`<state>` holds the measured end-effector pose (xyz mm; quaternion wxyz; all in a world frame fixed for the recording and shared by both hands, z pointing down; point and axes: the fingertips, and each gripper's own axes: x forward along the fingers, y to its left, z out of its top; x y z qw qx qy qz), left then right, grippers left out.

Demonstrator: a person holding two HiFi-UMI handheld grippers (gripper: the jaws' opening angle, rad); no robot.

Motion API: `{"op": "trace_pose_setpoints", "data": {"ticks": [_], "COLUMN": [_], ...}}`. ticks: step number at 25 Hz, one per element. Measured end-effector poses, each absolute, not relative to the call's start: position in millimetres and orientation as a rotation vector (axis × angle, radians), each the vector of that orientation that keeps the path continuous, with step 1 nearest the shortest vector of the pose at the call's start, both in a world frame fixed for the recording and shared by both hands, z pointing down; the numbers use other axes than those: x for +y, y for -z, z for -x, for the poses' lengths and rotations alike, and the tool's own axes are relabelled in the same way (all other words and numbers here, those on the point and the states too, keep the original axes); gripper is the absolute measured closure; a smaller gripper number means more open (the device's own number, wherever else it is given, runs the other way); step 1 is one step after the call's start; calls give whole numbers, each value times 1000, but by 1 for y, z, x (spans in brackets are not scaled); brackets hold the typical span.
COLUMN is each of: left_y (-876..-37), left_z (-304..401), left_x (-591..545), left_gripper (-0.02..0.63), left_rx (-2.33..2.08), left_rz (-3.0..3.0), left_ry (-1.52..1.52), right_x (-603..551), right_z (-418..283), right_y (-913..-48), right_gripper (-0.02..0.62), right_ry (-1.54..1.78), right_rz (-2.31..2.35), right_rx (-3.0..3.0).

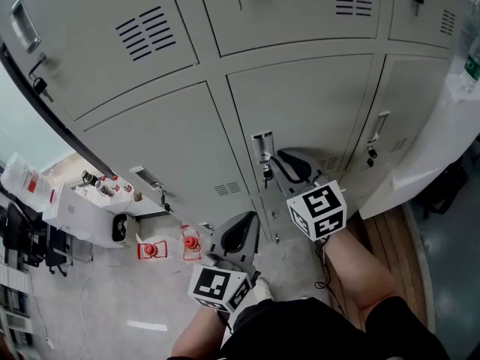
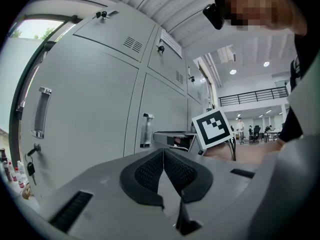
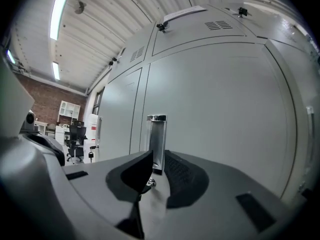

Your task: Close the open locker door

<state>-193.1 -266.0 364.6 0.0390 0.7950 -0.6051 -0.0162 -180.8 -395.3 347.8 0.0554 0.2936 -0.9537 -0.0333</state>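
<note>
While the right gripper (image 3: 157, 160) stands with its jaws narrow, one pad against each side of the chrome handle (image 3: 156, 140), the left gripper (image 2: 163, 158) has its jaws pressed together with nothing between them. That handle stands upright on the grey locker door (image 3: 225, 124), with a key (image 1: 266, 175) hanging just below it. In the head view this door sits in the lower row of the locker bank and looks level with the doors beside it; no gap shows along its edges. The left gripper is held nearer the person than the right one, apart from the lockers. Further left, two small red objects (image 1: 152, 250) sit on the pale floor (image 1: 112, 306) near the foot of the lockers
</note>
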Motion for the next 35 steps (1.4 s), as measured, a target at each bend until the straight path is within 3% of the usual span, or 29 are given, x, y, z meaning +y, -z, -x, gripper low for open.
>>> {"op": "trace_pose_setpoints", "data": {"ticks": [12, 35], "left_y": [-355, -359], "left_z": [148, 45], "left_x": [-250, -178], "left_gripper": [589, 589], "left_rx": [-1894, -1928], "left_rz": [-2438, -2385], "left_ry": [62, 62], "right_x": [-368, -264], "right_z": [135, 22], "right_y": [-344, -360], "right_gripper": [541, 541], "right_ry": [132, 22], "right_rz": [-857, -707], "right_rx": [-2892, -2925]}}
